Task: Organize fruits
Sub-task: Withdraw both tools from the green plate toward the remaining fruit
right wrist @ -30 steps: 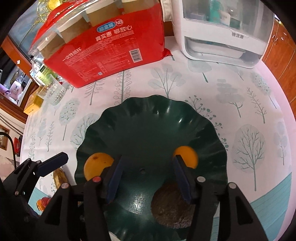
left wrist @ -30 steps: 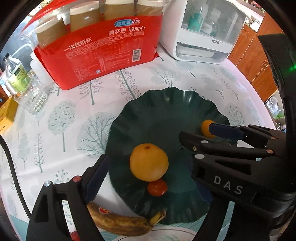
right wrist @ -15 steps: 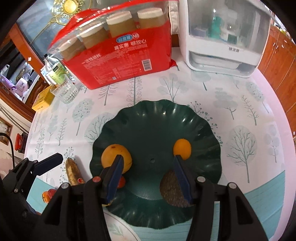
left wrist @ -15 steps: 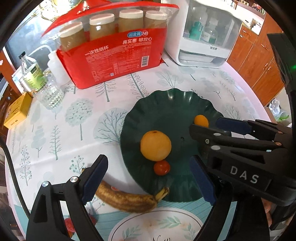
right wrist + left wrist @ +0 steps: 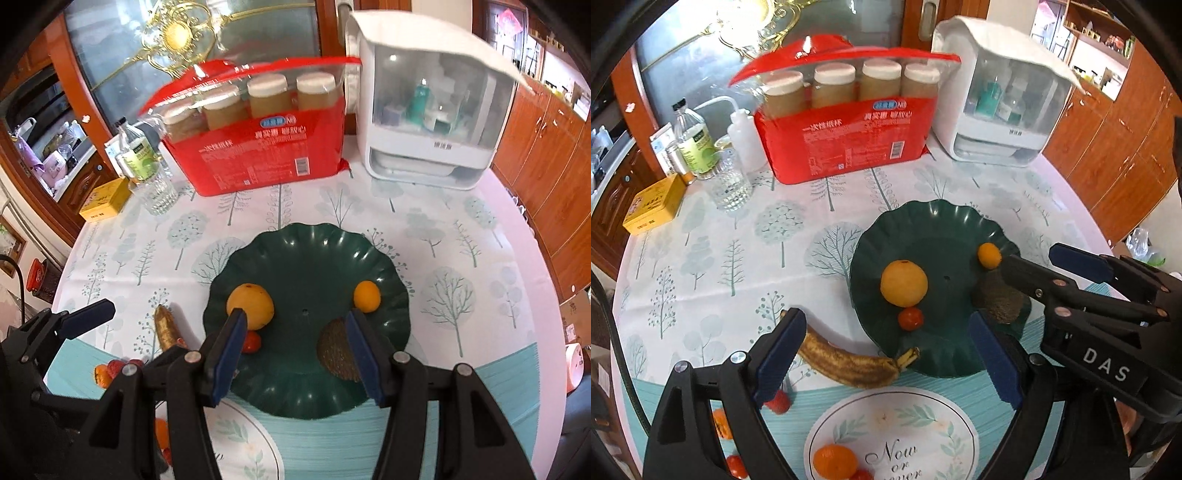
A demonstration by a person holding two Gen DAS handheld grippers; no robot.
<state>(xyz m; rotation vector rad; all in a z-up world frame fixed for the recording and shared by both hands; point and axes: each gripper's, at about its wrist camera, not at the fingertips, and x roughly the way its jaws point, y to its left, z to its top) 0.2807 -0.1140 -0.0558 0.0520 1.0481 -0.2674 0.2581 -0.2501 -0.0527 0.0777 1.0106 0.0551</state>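
Note:
A dark green scalloped plate (image 5: 934, 225) (image 5: 310, 254) holds a large orange (image 5: 904, 283) (image 5: 250, 305), a small orange (image 5: 989, 255) (image 5: 366, 296), a cherry tomato (image 5: 911, 318) (image 5: 252, 342) and a brown kiwi (image 5: 999, 304) (image 5: 334, 350). A browned banana (image 5: 846, 363) (image 5: 166, 326) lies on the cloth left of the plate, its stem touching the rim. My left gripper (image 5: 886, 360) is open and empty above the plate's near edge. My right gripper (image 5: 295, 354) is open and empty over the plate's near side.
More small fruit lies near the front: a tangerine (image 5: 834, 461), a strawberry (image 5: 778, 402) and tomatoes. At the back stand a red pack of paper cups (image 5: 846, 110), a white cabinet (image 5: 1001, 99), a glass (image 5: 731, 184), bottles and a yellow box (image 5: 653, 208).
Both grippers have pulled back and up from the plate, staying open. The view widened, bringing the banana, the kiwi and the front fruit into sight.

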